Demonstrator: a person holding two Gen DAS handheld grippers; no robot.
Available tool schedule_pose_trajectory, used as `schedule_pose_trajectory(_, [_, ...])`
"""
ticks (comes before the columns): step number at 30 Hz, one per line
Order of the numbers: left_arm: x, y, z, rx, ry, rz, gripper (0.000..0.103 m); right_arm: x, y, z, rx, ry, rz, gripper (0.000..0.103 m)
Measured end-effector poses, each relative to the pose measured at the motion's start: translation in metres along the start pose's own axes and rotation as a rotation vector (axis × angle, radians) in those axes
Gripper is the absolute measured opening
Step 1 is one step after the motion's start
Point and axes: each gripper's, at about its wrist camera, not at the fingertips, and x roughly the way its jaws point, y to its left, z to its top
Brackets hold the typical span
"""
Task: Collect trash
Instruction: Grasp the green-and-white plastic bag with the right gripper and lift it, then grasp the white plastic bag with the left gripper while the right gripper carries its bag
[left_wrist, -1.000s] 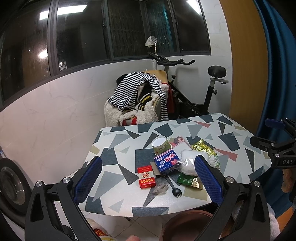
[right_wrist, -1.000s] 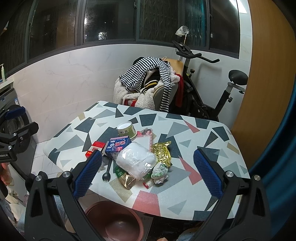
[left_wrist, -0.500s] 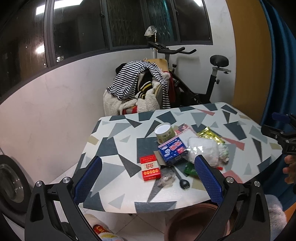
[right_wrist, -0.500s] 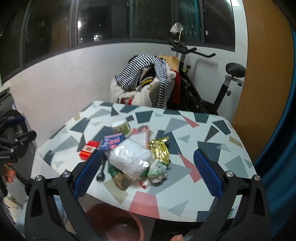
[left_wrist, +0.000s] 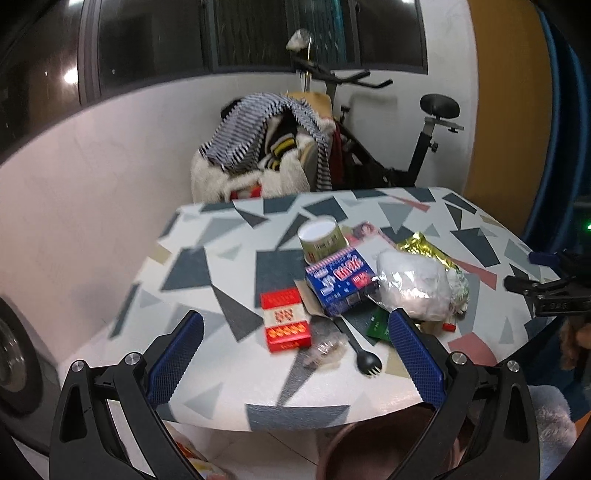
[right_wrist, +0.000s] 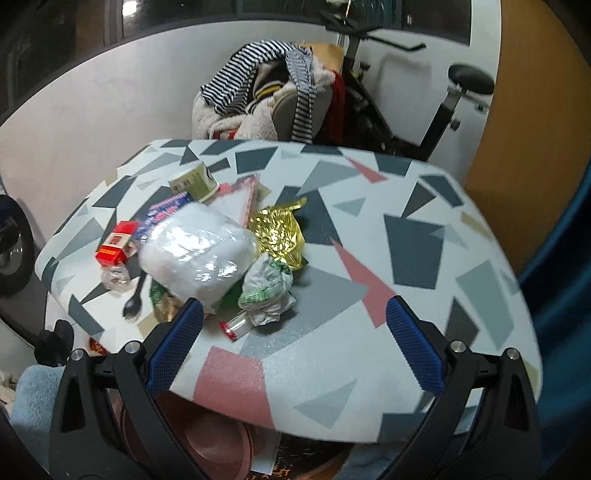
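Observation:
Trash lies in a heap on the patterned table (left_wrist: 207, 280) (right_wrist: 417, 236): a red box (left_wrist: 285, 320) (right_wrist: 115, 243), a blue box (left_wrist: 341, 280), a paper cup (left_wrist: 320, 239) (right_wrist: 194, 181), a clear plastic bag of white stuff (left_wrist: 413, 286) (right_wrist: 197, 253), a gold foil wrapper (right_wrist: 277, 232), a crumpled wrapper (right_wrist: 267, 290) and a black spork (left_wrist: 360, 352). My left gripper (left_wrist: 293, 354) is open and empty above the table's near edge. My right gripper (right_wrist: 293, 343) is open and empty, in front of the crumpled wrapper.
A brown bin (right_wrist: 214, 439) (left_wrist: 384, 450) stands on the floor under the table's near edge. Behind the table is a chair piled with clothes (left_wrist: 258, 147) and an exercise bike (left_wrist: 424, 140). A blue curtain (right_wrist: 561, 258) hangs at the right.
Both grippers have moved closer to the table and tilted down toward the trash heap. Their jaws stay open.

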Motion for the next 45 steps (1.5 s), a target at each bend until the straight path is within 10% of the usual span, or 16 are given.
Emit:
schedule_pose_trajectory(6, [0.025, -0.005, -0.001, -0.017, 0.027, 0.007, 0.098, 0.052, -0.010, 0.000, 0.070, 0.066, 0.108, 0.070])
schedule_pose_trajectory(20, [0.045, 0.000, -0.004, -0.066, 0.069, 0.004, 0.098, 0.113, -0.001, 0.002, 0.116, 0.161, 0.223, 0.047])
schedule_pose_trajectory(45, [0.021, -0.011, -0.008, -0.171, 0.094, -0.132, 0.096, 0.028, -0.015, -0.017, 0.075, 0.018, 0.112, 0.046])
